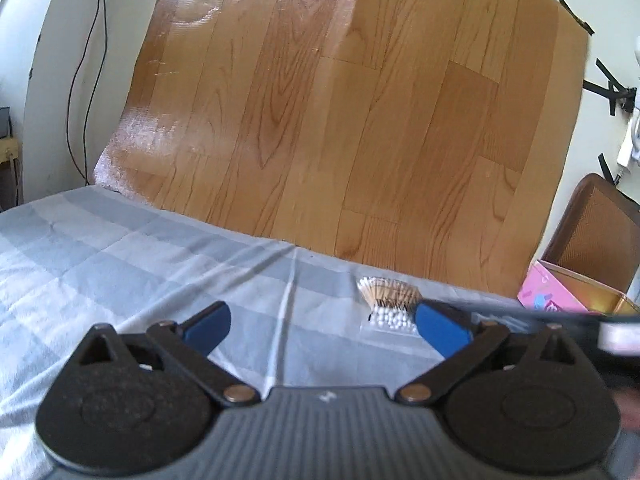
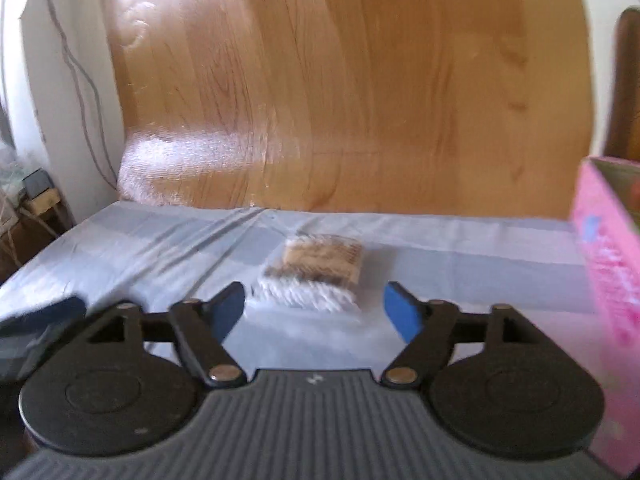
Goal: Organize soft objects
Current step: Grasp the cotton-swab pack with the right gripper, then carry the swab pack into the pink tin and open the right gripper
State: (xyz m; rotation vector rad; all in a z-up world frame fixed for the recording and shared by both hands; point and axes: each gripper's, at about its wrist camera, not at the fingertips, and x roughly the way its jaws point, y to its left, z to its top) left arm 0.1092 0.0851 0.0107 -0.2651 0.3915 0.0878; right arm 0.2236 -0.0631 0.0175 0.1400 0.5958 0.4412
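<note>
Both tongs stand spread wide and hold nothing: the left tongs [image 1: 322, 326] and the right tongs [image 2: 316, 312]; the cotton swab packet [image 2: 316, 270] lies on the checked cloth [image 2: 160, 240] near the counter's far edge; a pink box [image 2: 604, 280] stands at the right edge.
</note>
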